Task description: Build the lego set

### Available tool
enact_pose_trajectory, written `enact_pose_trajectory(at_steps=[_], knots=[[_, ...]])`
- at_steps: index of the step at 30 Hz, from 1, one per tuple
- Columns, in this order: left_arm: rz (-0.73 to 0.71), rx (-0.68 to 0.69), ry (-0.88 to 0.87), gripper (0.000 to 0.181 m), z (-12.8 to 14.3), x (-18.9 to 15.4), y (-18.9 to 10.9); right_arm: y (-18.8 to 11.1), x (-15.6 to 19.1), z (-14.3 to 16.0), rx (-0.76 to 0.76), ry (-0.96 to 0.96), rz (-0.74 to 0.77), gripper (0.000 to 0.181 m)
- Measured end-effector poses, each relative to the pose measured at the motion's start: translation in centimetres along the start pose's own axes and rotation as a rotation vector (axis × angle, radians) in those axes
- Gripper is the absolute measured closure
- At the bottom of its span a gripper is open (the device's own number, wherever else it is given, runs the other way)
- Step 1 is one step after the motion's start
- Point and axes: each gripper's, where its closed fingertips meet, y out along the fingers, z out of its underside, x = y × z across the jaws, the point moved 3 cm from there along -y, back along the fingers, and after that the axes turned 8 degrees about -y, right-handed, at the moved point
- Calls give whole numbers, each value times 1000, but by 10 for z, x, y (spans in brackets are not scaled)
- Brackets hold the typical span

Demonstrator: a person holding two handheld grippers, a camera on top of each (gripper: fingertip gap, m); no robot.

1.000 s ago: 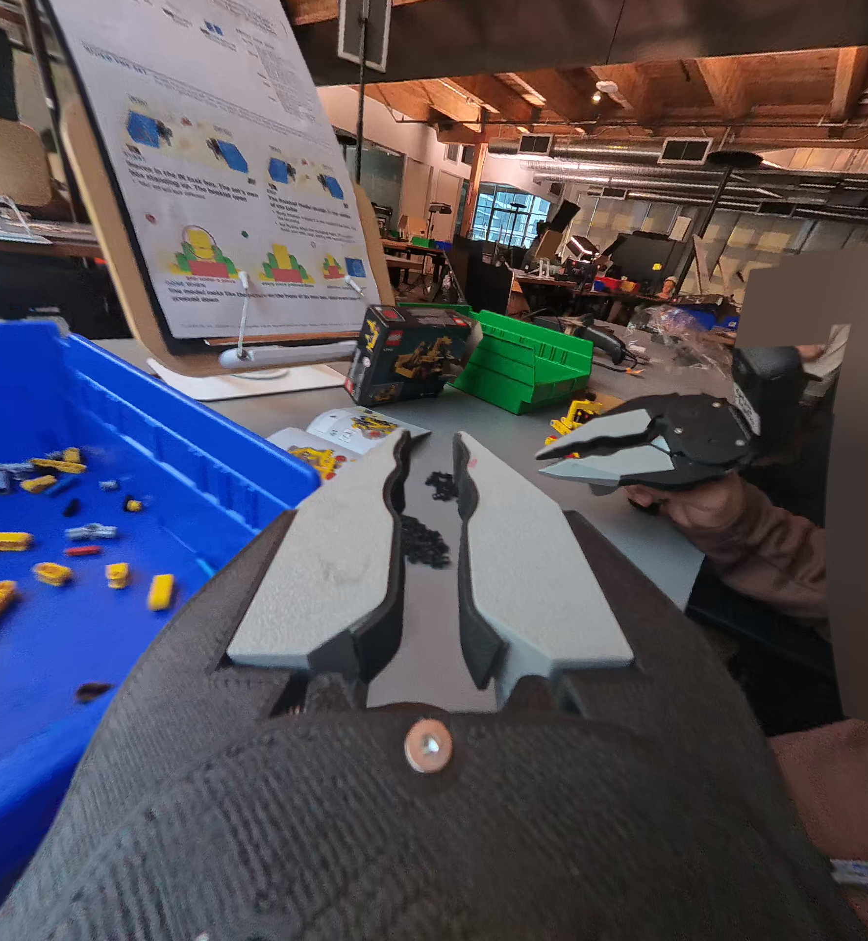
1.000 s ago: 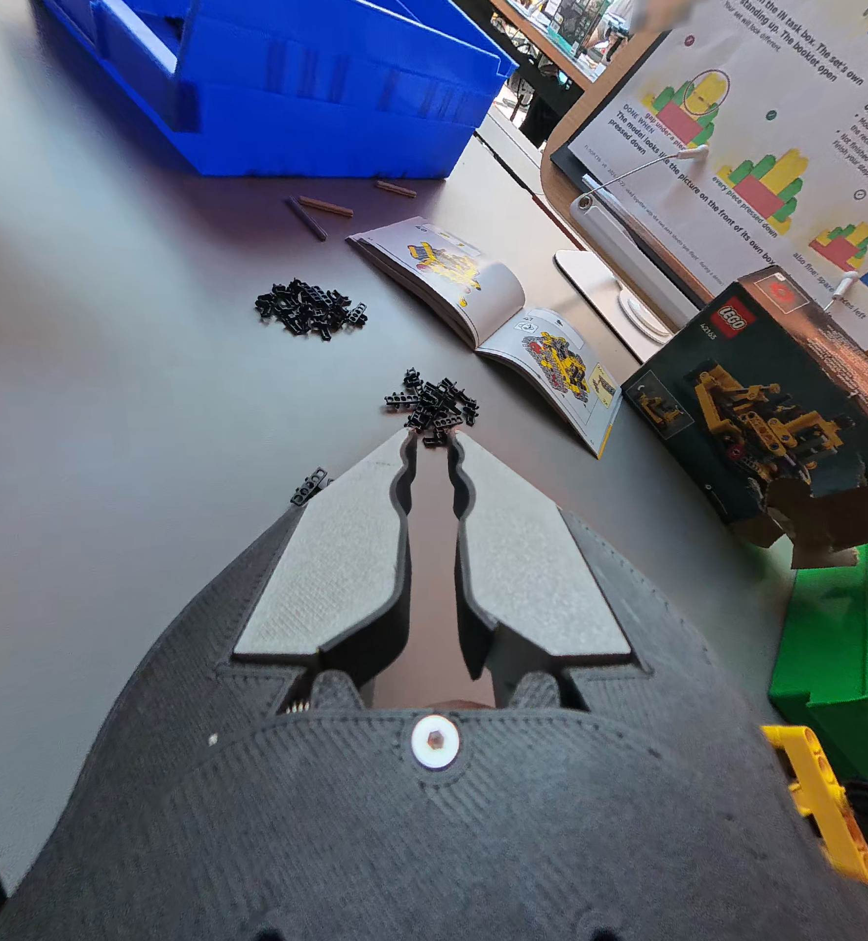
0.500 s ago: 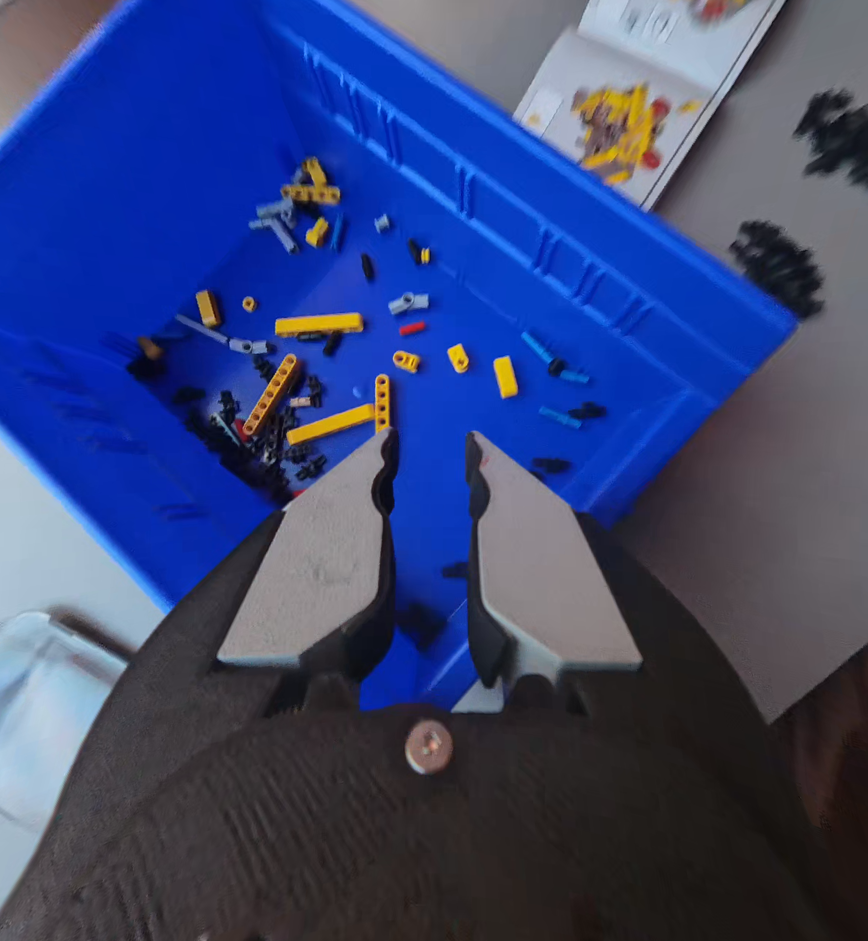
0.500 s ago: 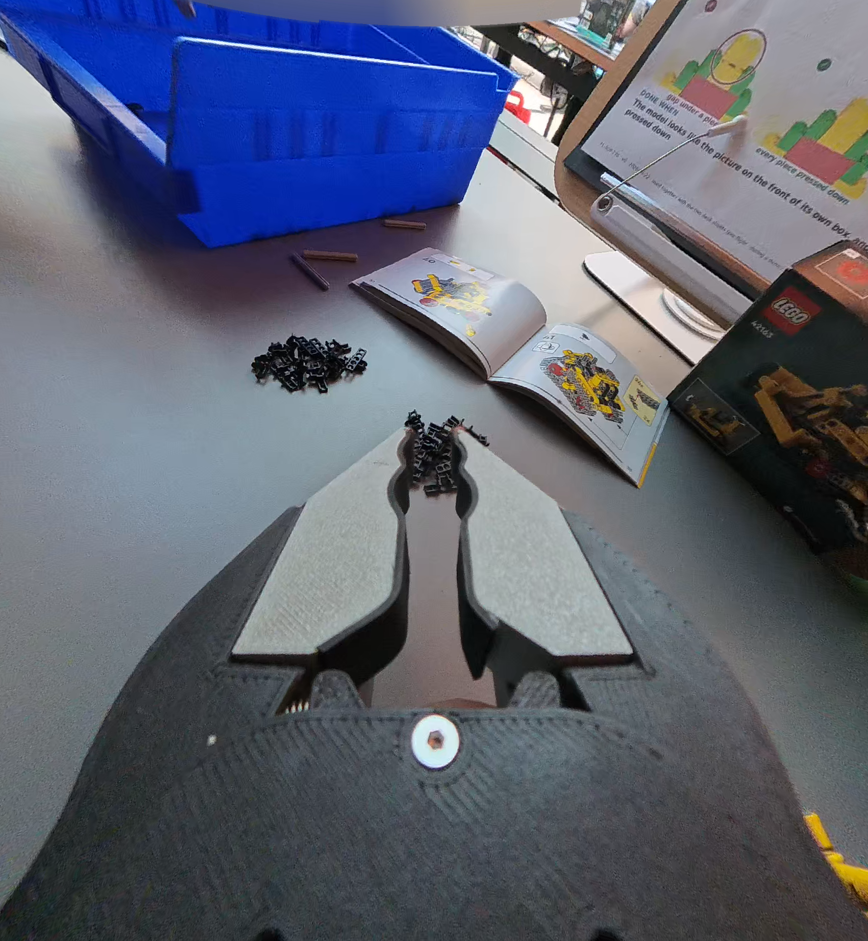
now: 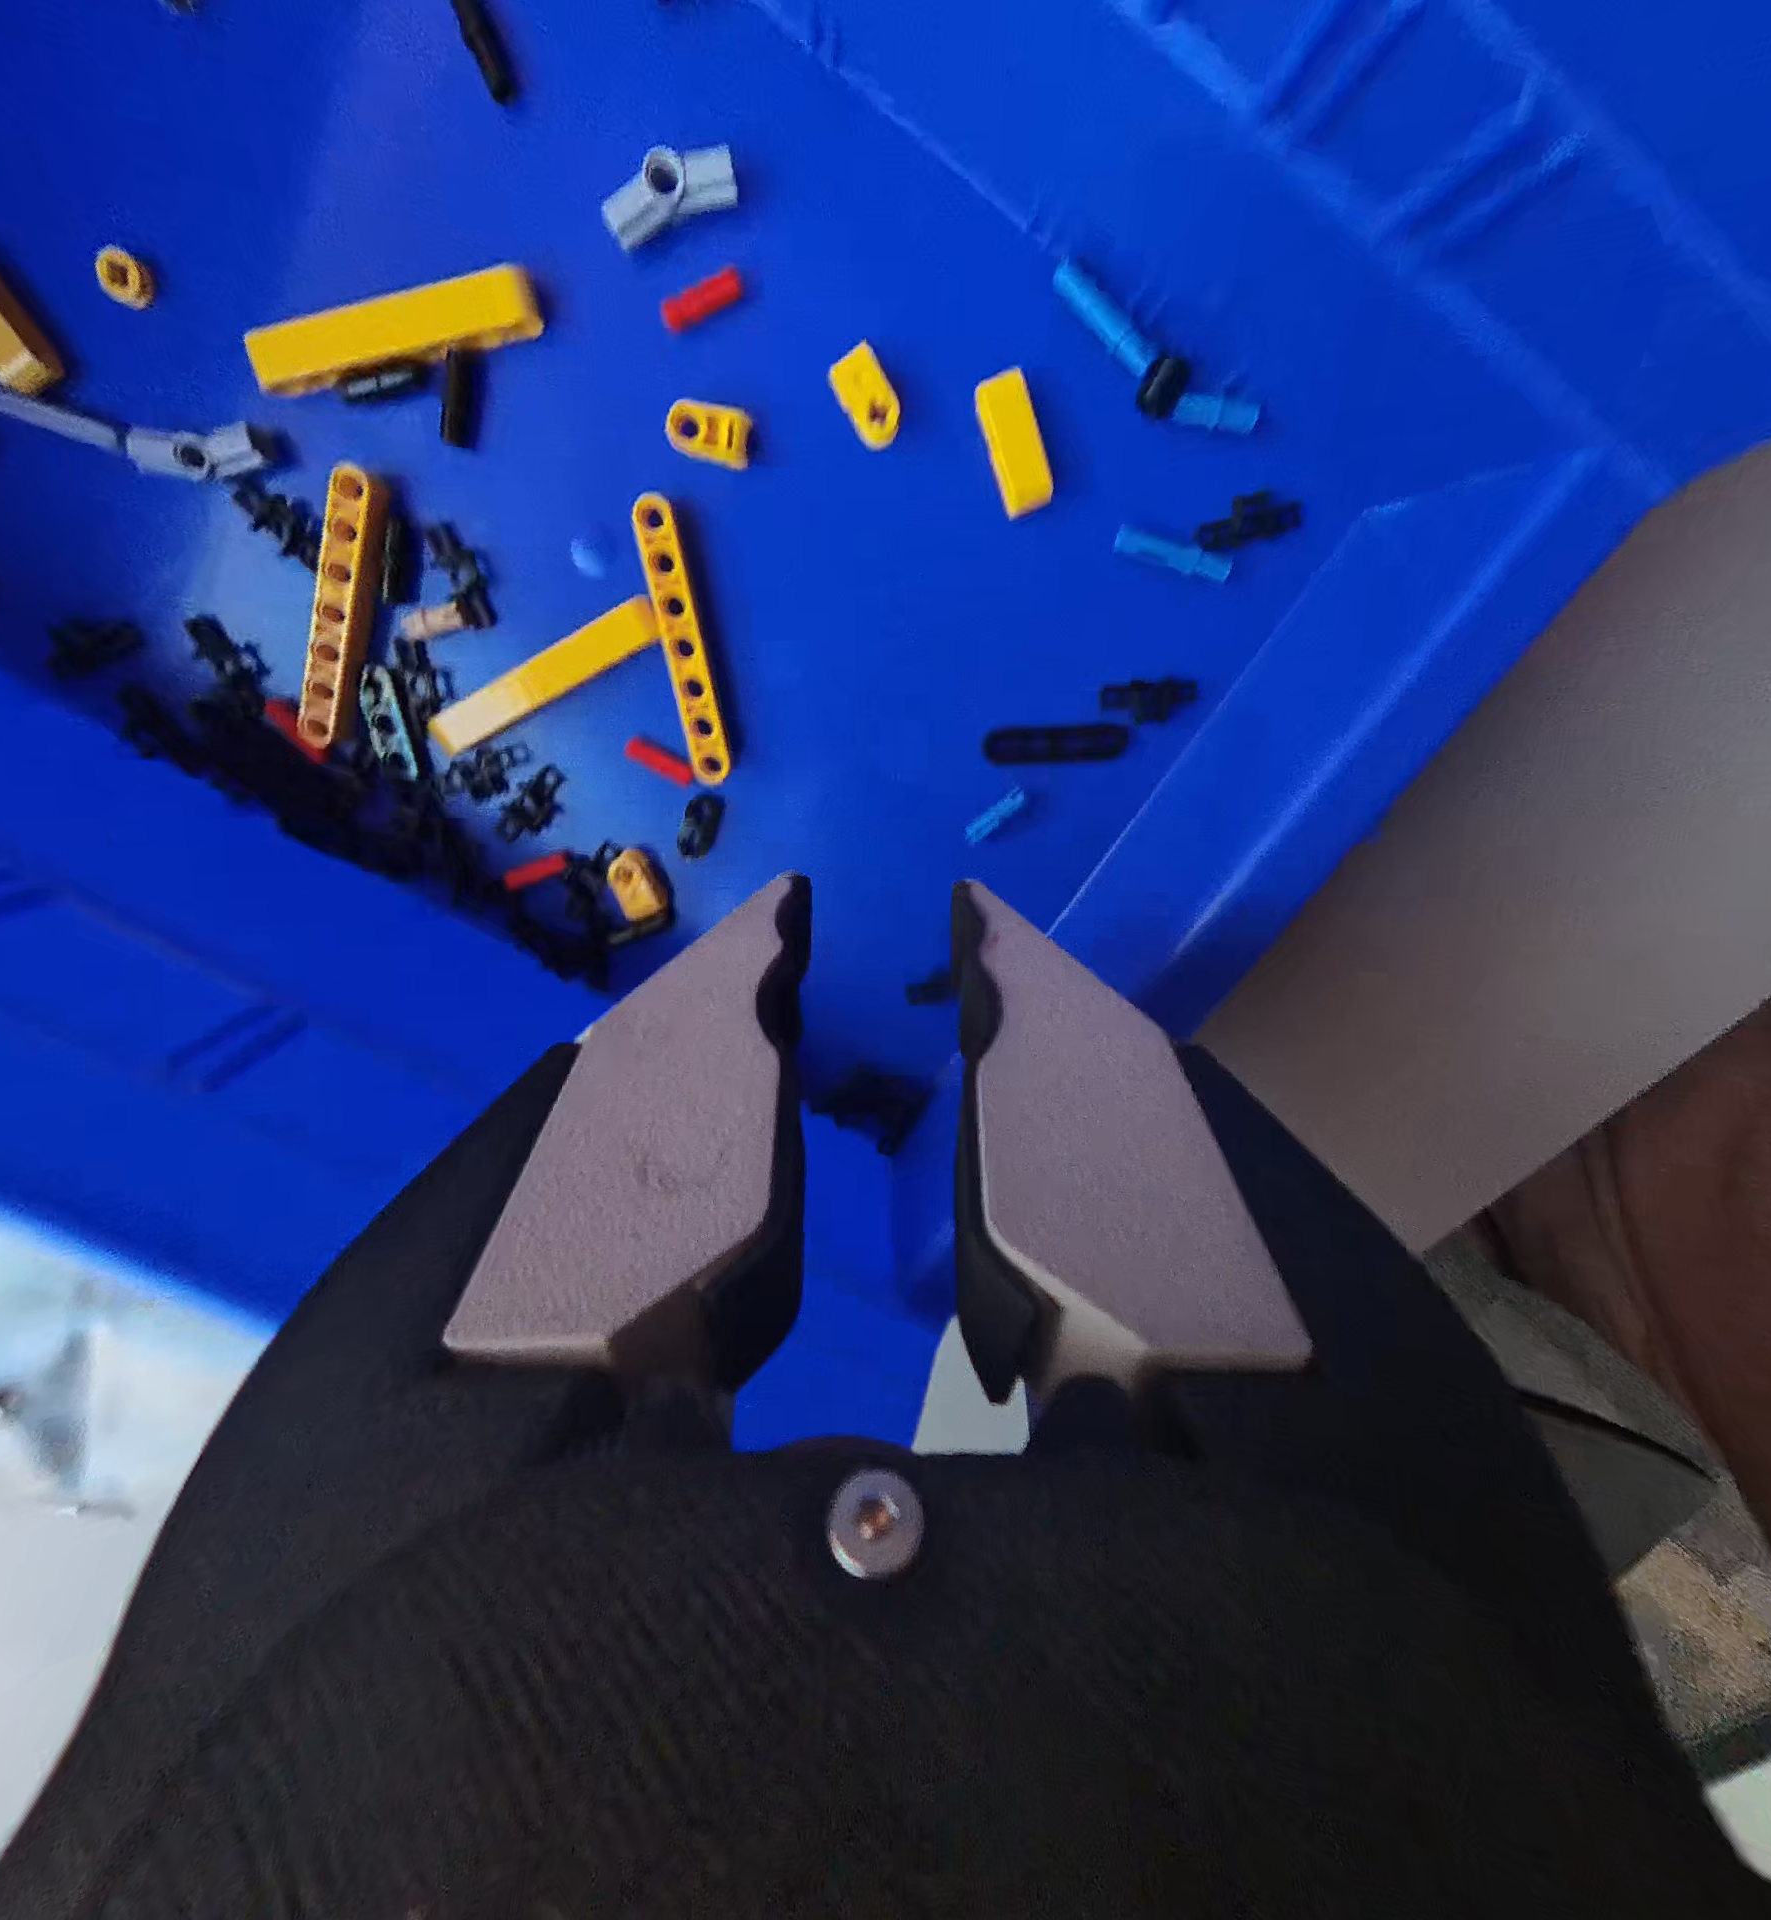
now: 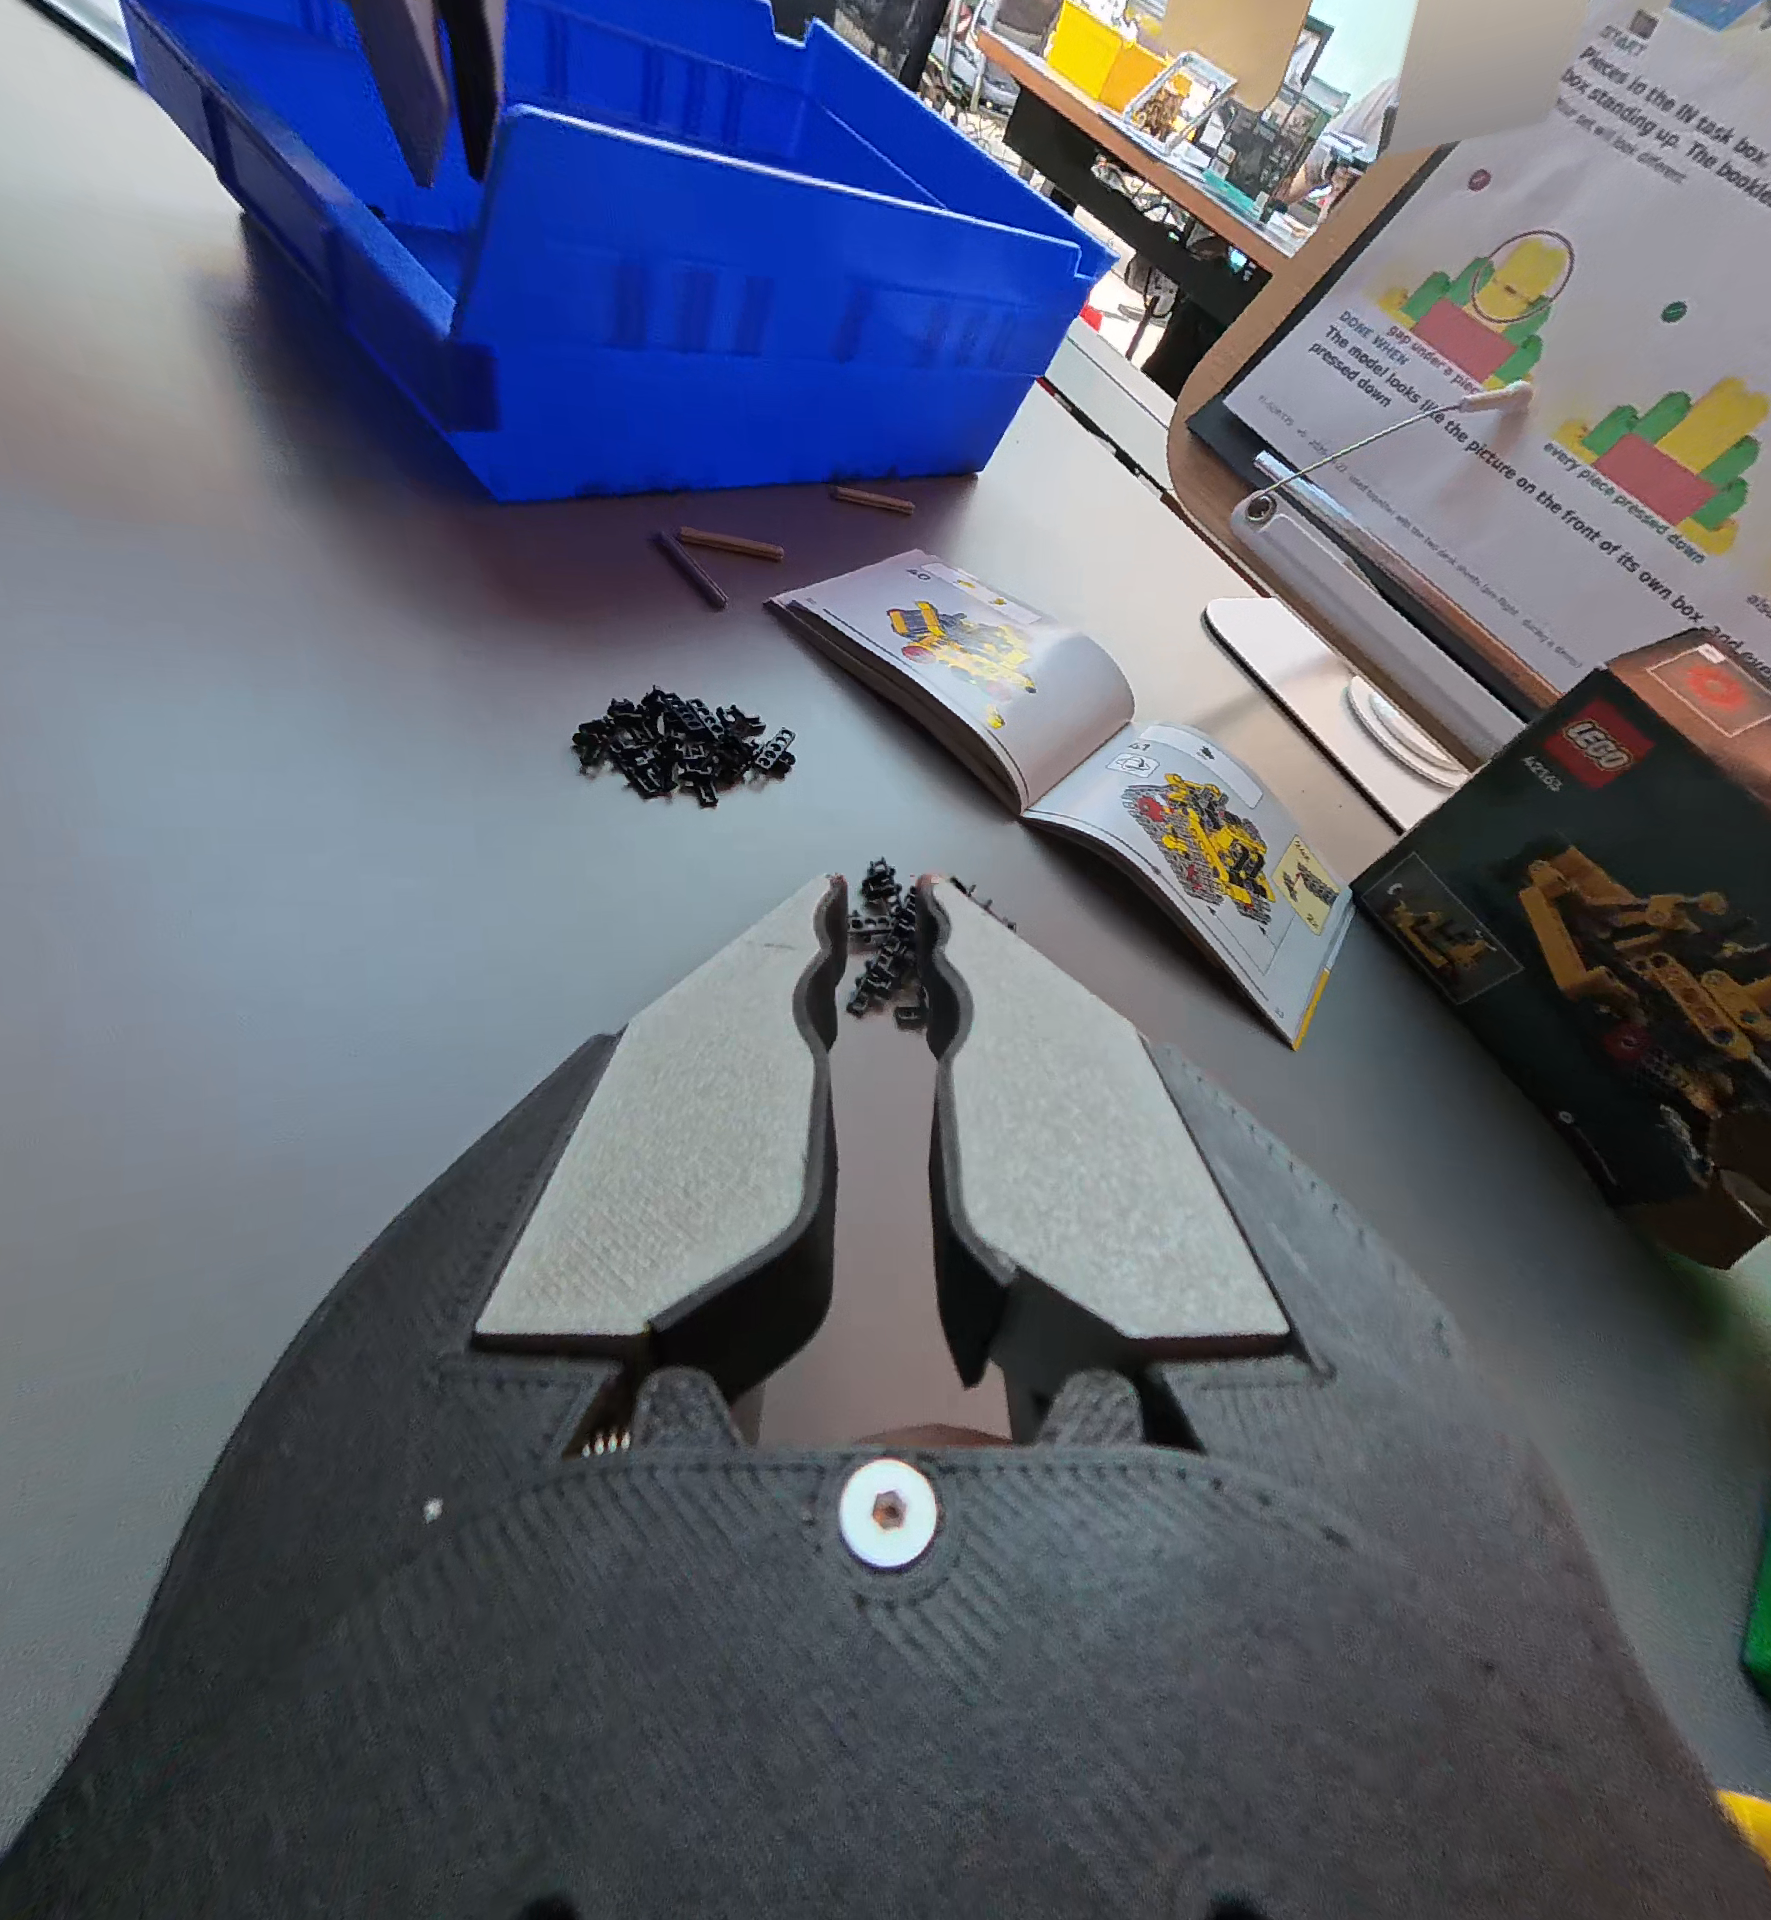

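Build barely begun. Loose yellow, black, blue parts scattered in blue bin [image 5: 1432, 665]; no assembly visible. Left gripper [image 5: 881, 899] over bin, narrowly parted, empty. Right gripper [image 6: 883, 883] low on surface [image 6: 237, 831], narrowly parted around small black links [image 6: 886, 961], not clamped. Booklet [image 6: 1057, 727] open.

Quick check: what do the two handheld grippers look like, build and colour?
Both match: left gripper and right gripper have black ribbed printed bodies, one silver screw at the centre, and two flat grey tapered fingers with wavy black inner edges. No cables visible.
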Motion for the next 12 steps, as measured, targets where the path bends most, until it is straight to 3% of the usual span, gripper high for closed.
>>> enact_pose_trajectory(at_steps=[1, 4, 12], knots=[[37, -30, 7, 157, -9, -8, 3, 0, 1, -1, -5, -4, -2, 173], [182, -67, 106, 157, -22, -42, 11, 1, 2, 0, 1, -9, -7, 173], [189, 85, 231, 162, -22, -50, 43, 2, -3, 1, -2, 25, -10, 174]])
